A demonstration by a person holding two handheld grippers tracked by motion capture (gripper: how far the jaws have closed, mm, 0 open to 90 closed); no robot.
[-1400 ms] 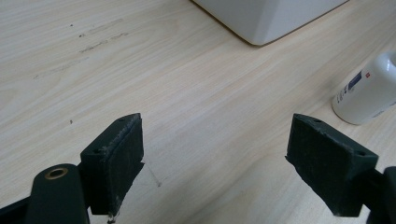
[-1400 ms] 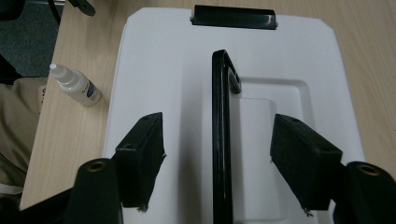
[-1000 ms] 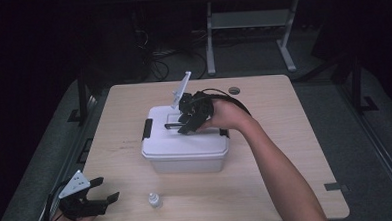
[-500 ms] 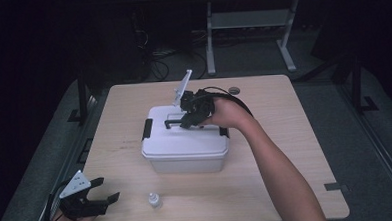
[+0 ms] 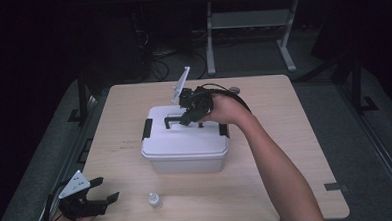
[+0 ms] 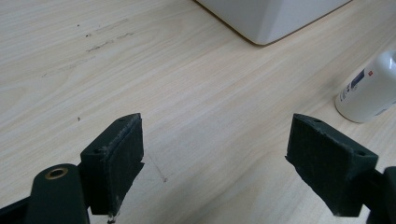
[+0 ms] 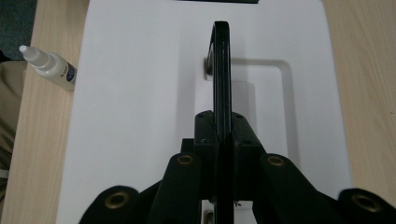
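Dark floor and a metal stand surround a pale wood table (image 5: 286, 151) on which a white box (image 5: 186, 151) sits centrally. Compared with the picture a second ago, the right gripper (image 5: 191, 113) sits slightly higher over the lid and the black handle (image 5: 174, 120) now stands raised out of its recess; the box itself has not shifted. This suggests the lift is only beginning, with the handle hinged up but the load not yet taken. In the right gripper view the handle (image 7: 221, 79) runs edge-on straight ahead from between the two fingers, which are clamped on its near end, and the lid recess lies directly below them. The left gripper (image 5: 87, 198) rests at the near left table edge, well apart from the box, its fingers (image 6: 116, 163) spread wide with bare wood between them. A small bottle (image 5: 153, 200) lies just beyond its right finger, and the box corner (image 6: 271, 18) sits farther ahead.
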